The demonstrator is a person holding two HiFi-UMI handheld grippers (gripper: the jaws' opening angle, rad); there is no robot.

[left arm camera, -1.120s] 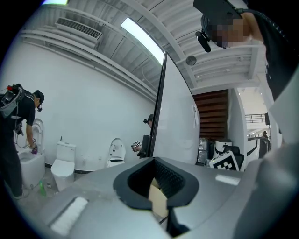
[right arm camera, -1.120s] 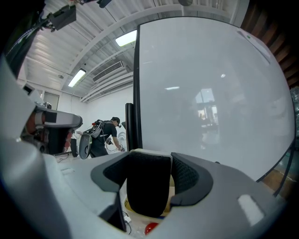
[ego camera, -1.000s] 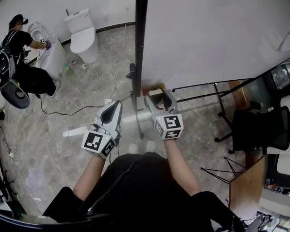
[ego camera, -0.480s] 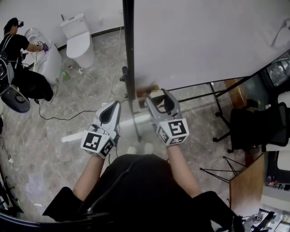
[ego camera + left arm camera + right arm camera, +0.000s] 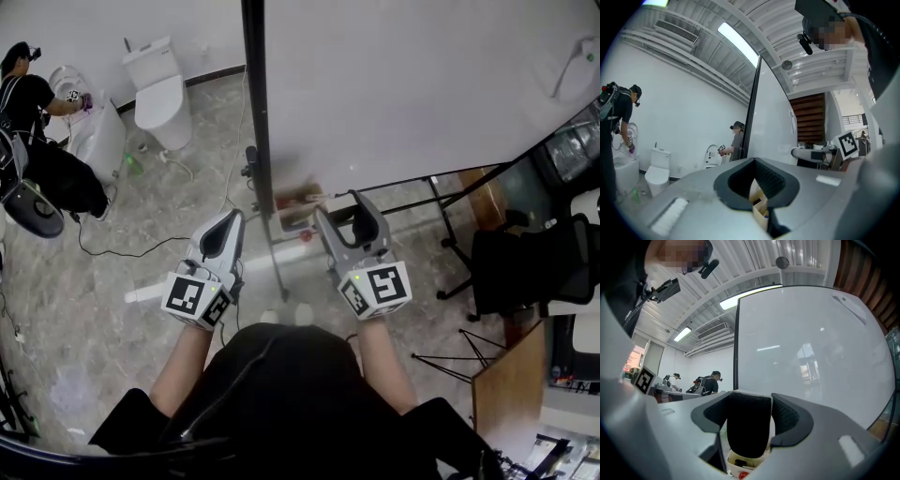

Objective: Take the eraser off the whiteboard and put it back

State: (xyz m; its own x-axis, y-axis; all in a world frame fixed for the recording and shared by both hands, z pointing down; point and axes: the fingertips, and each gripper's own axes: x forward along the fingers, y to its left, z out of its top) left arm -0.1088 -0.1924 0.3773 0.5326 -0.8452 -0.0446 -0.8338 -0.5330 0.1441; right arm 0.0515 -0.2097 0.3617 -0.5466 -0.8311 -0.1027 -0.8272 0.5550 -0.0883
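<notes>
The large whiteboard point(image 5: 422, 84) on its black-framed stand fills the upper right of the head view and most of the right gripper view point(image 5: 811, 357). My right gripper point(image 5: 343, 208) is held just in front of the board's lower edge, shut on the black felt eraser point(image 5: 348, 225). In the right gripper view the eraser point(image 5: 747, 432) stands upright between the two pads of that gripper point(image 5: 749, 404). My left gripper point(image 5: 230, 218) is level to the left of the board's frame, tips together and empty point(image 5: 757, 180). The left gripper view sees the board point(image 5: 773, 126) edge-on.
An open box point(image 5: 298, 202) with small items sits on the floor under the board. Two toilets point(image 5: 155, 89) and a crouching person point(image 5: 37, 141) are at far left, a cable point(image 5: 141, 246) trails across the floor, and a black chair point(image 5: 525, 262) and wooden desk point(image 5: 511, 375) stand right.
My right gripper has lifted with the eraser and come away from the board's lower edge, toward me. The left gripper has barely shifted. The head view has swung slightly right.
</notes>
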